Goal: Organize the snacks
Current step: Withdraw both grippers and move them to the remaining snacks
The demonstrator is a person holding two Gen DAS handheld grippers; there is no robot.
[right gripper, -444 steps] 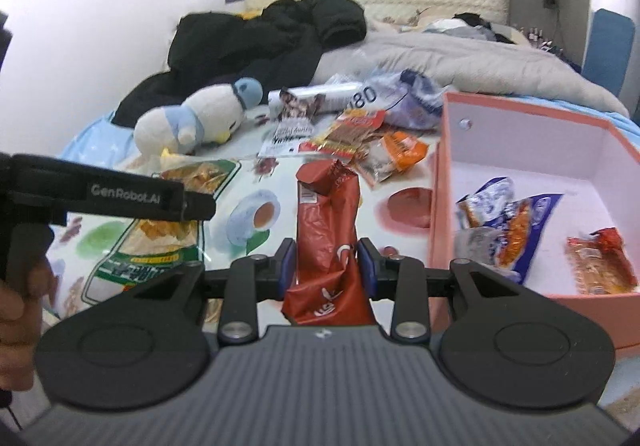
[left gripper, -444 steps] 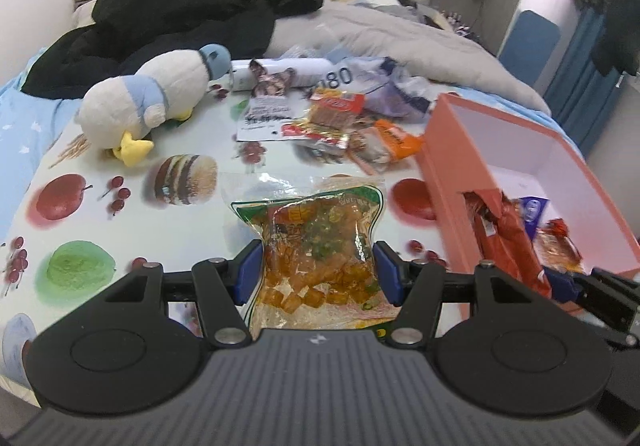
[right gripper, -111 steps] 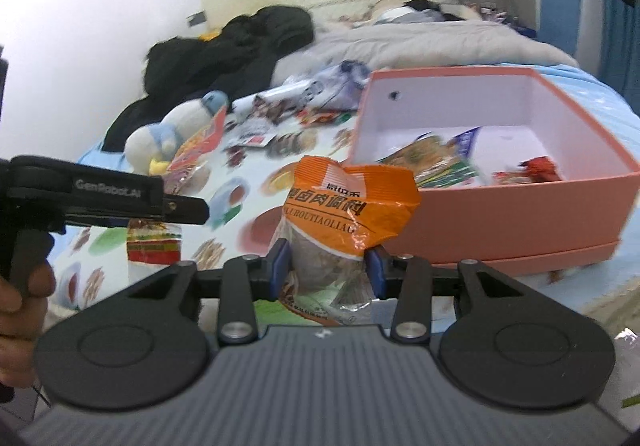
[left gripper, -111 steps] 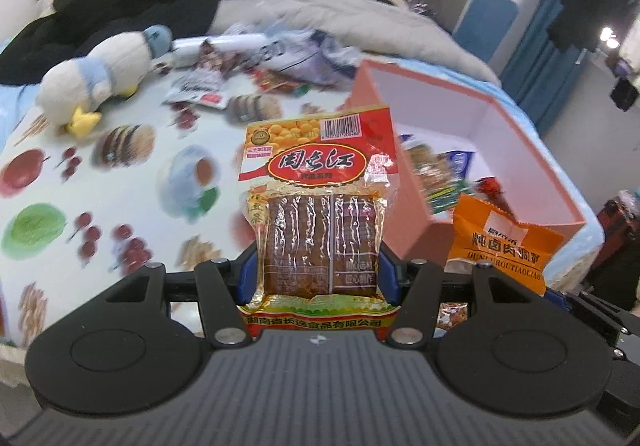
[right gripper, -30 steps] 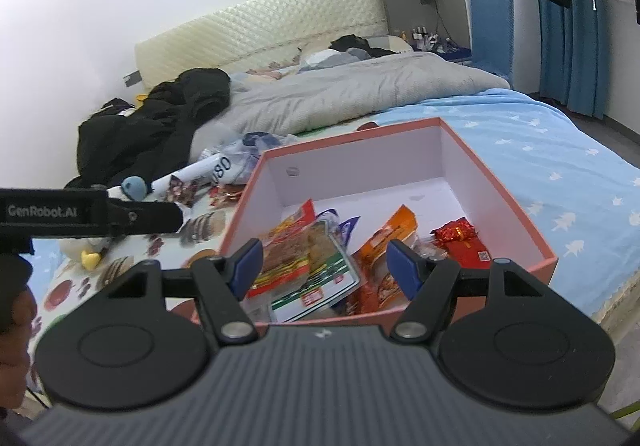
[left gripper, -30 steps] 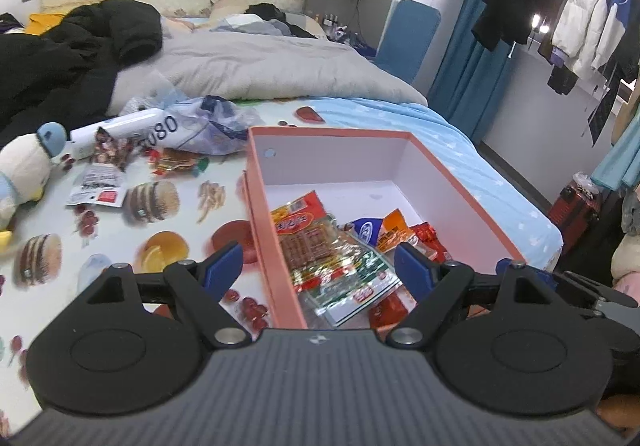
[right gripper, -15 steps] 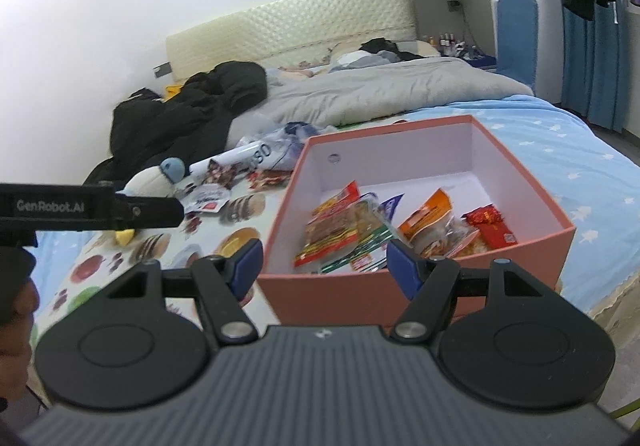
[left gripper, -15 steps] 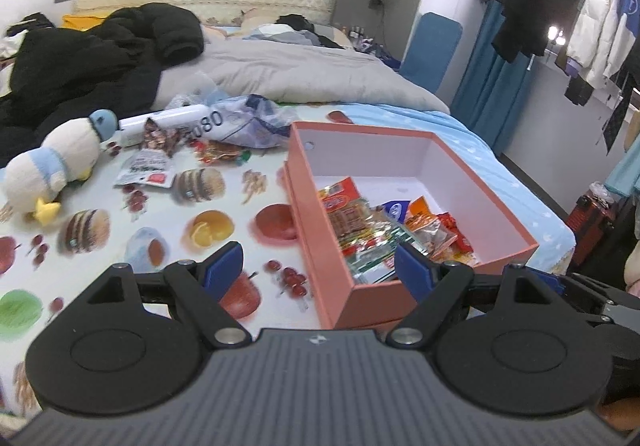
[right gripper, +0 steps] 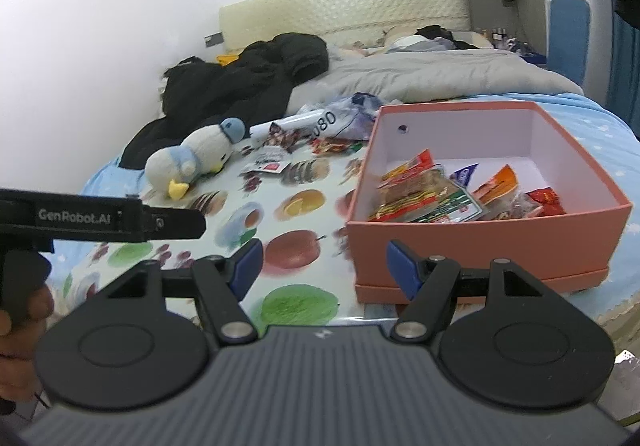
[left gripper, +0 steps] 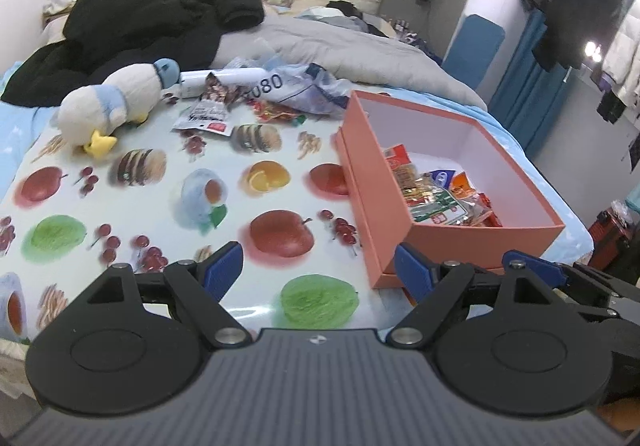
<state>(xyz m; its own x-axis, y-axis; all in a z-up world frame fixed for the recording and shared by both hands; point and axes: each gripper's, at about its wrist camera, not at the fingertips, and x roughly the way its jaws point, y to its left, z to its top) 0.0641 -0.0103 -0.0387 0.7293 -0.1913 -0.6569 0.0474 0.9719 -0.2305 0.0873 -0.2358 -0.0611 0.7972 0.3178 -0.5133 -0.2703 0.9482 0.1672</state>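
The pink box [left gripper: 384,202] [right gripper: 480,242] stands at the right of the fruit-print table and holds several snack packets [left gripper: 436,198] [right gripper: 432,194]. More snacks lie at the far side: a white and red packet [left gripper: 206,120] [right gripper: 266,165], a red-wrapped heap [left gripper: 276,112] [right gripper: 334,145] and a brown packet [left gripper: 218,90]. My left gripper [left gripper: 318,270] hangs open and empty over the table's near edge, left of the box's near corner. My right gripper [right gripper: 322,262] is open and empty too, just left of the box's near wall.
A plush penguin [left gripper: 116,108] [right gripper: 194,158] lies at the far left of the table. A plastic bag with a white tube [left gripper: 280,84] sits behind the snacks. A black jacket [left gripper: 132,30] and a grey duvet [left gripper: 340,46] cover the bed beyond. A hand [right gripper: 16,322] holds the left gripper's handle.
Both grippers have drawn back and to the left from above the box. The box now sits farther right in both views, and more of the table shows.
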